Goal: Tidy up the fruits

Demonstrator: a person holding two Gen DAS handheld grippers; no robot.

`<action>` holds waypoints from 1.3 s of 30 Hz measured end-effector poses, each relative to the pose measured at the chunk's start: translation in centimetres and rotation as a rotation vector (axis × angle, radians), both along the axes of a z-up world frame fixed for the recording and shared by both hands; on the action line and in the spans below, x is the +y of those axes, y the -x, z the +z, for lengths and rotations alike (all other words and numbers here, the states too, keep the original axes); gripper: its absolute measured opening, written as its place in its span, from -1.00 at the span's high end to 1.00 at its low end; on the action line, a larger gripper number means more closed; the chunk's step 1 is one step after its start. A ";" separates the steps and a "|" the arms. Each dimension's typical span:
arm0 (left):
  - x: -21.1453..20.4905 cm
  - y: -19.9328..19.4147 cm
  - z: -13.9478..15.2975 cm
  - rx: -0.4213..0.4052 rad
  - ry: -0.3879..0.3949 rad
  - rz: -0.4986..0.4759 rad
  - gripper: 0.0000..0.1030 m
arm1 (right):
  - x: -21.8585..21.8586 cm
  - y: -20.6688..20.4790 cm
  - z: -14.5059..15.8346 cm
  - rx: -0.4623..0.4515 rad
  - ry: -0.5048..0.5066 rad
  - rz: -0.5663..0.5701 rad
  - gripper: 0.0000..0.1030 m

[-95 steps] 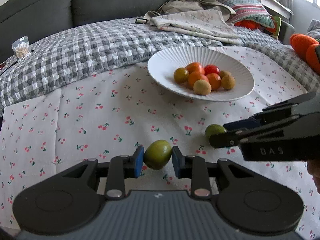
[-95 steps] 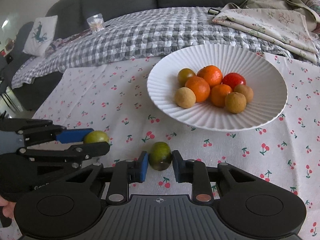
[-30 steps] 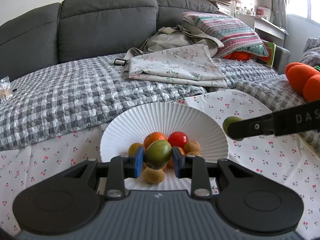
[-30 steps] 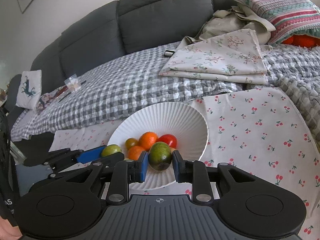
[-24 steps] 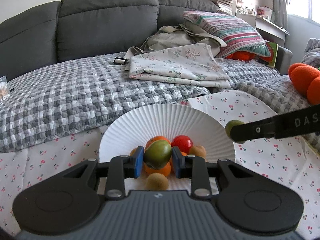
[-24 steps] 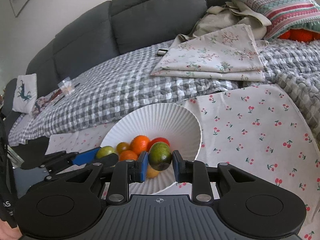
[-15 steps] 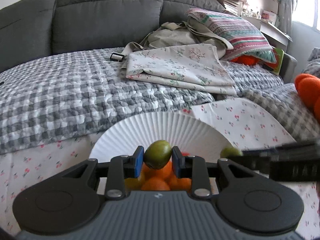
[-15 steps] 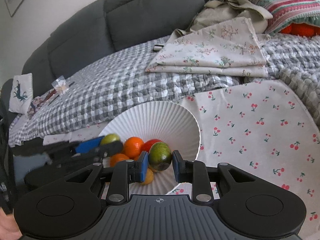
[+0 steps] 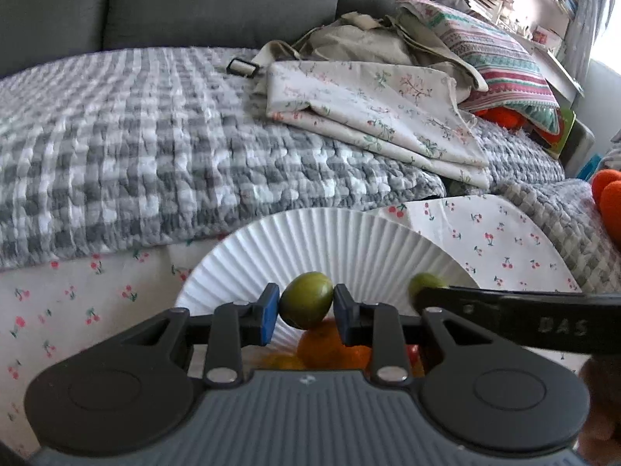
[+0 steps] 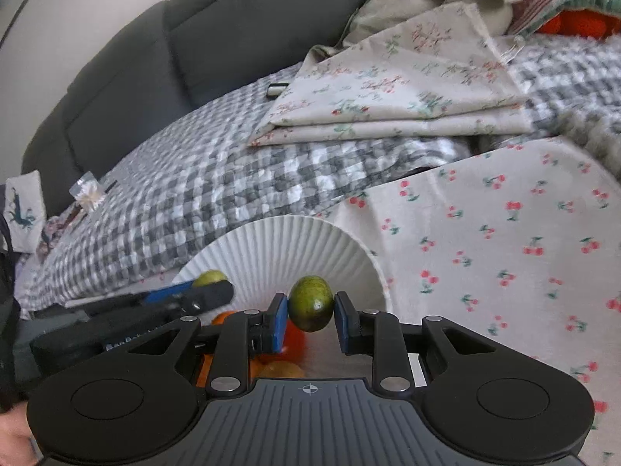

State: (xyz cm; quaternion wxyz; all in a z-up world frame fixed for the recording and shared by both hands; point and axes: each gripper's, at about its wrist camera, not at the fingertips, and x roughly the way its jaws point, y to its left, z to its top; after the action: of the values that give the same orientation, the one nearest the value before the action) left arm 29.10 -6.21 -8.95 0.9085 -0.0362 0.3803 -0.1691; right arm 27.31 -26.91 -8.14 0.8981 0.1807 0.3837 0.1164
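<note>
Your left gripper (image 9: 306, 308) and right gripper (image 10: 310, 310) each pinch a small, smooth green fruit (image 9: 306, 305) across its middle above the white fluted plate (image 9: 330, 244); light, slippery, grip gently.

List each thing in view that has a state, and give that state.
Left gripper: shut on a green fruit, above the plate.
Right gripper: shut on a darker green fruit, above the plate.
White ridged plate: holds orange and red fruits.
Floral cloth: folded, lying on the checked blanket.
</note>
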 end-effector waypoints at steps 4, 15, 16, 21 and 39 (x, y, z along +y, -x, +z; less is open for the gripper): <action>0.2 -0.1 0.3 -0.007 0.018 0.006 0.44 | 1.2 -1.0 -0.5 -0.001 0.008 0.012 0.50; 2.7 1.1 1.8 -0.031 0.088 0.065 -0.43 | 1.2 -0.8 -0.2 0.004 -0.091 -0.058 0.41; 2.6 1.3 2.0 -0.029 0.083 0.069 -0.43 | 0.9 -0.6 0.0 0.002 -0.110 -0.064 0.23; 2.9 3.2 3.5 -0.005 0.066 0.076 -0.48 | 0.8 0.3 1.1 -0.020 -0.170 -0.083 -0.51; 5.9 15.4 9.9 -0.043 -0.028 0.286 -0.75 | 4.5 12.6 8.5 -0.027 0.093 -0.016 -0.61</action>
State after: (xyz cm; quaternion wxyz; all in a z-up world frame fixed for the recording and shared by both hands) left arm 13.73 -0.28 0.99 0.9316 -0.0738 0.3542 -0.0336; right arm 14.75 -22.40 0.34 0.9115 0.1403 0.3751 0.0936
